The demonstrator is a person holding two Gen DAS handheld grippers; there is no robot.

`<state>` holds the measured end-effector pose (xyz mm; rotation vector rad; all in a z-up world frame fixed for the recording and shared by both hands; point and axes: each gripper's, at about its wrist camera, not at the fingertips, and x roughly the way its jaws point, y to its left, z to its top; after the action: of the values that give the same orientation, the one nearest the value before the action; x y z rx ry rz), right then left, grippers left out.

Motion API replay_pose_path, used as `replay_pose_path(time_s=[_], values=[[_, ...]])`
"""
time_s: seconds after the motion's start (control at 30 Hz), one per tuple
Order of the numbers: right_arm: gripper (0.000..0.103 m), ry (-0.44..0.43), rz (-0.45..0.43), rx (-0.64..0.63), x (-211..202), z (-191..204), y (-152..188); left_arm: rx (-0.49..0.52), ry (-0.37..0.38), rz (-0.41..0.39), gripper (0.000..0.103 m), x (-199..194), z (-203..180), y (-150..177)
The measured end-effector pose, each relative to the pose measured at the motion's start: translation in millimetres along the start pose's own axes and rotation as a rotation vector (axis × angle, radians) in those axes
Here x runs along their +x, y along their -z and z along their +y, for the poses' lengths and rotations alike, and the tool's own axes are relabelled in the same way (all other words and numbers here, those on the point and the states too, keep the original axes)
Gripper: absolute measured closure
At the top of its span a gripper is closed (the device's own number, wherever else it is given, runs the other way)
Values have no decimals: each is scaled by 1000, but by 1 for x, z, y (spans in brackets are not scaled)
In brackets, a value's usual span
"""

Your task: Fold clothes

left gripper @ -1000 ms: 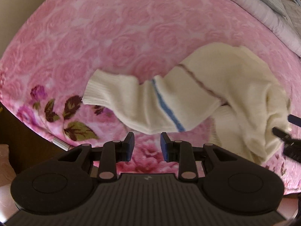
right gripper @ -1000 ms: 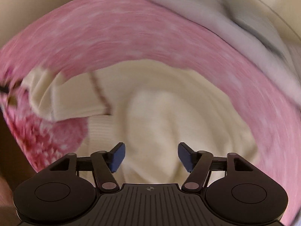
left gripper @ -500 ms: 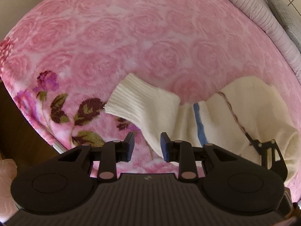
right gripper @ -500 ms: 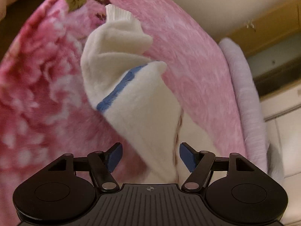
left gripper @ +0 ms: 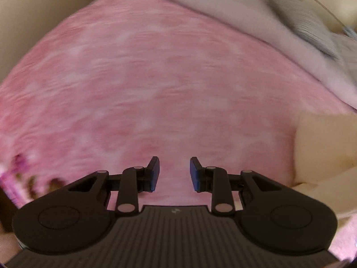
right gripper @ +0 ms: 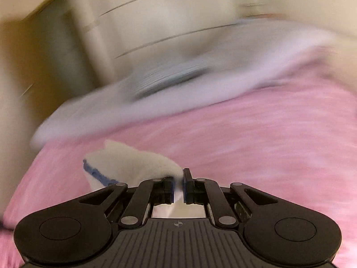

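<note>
A cream knit sweater (right gripper: 131, 163) with a blue stripe is pinched in my right gripper (right gripper: 178, 184), which is shut on a fold of it above the pink floral blanket (right gripper: 256, 138). The fabric bunches up to the left of the fingers and runs down between them. In the left wrist view a cream part of the sweater (left gripper: 321, 147) shows at the right edge. My left gripper (left gripper: 174, 173) is open over bare pink blanket (left gripper: 156, 84), nothing between its fingers. Both views are motion-blurred.
A pale lilac-white quilt (right gripper: 156, 98) with a grey striped pillow (left gripper: 310, 24) lies along the far edge of the bed. Cream cupboards (right gripper: 156, 17) stand behind. The bed's left edge (left gripper: 13, 189) drops off at the lower left.
My right gripper has shut on the sweater and lifted it, its view swinging toward the bed's far side. The left gripper has swung away from the sleeve and points at bare blanket.
</note>
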<state>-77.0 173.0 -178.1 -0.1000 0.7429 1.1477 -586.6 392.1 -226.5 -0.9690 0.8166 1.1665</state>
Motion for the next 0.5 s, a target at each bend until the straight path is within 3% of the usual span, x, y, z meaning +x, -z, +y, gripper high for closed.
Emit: replay_pose_path(time_s=[0.07, 0.13, 0.23, 0.4, 0.5], values=[[97, 150, -18, 87, -10, -69, -20, 39, 28, -11, 78, 3, -27, -8], [97, 346, 74, 171, -1, -130, -15, 96, 83, 2, 78, 13, -65, -10], [87, 623, 210, 299, 11, -218, -6, 212, 186, 54, 78, 38, -129, -4], [55, 613, 356, 603, 6, -300, 38, 408, 295, 134, 74, 92, -228, 5], [47, 527, 356, 741, 5, -313, 51, 439, 355, 198, 74, 127, -268, 5]])
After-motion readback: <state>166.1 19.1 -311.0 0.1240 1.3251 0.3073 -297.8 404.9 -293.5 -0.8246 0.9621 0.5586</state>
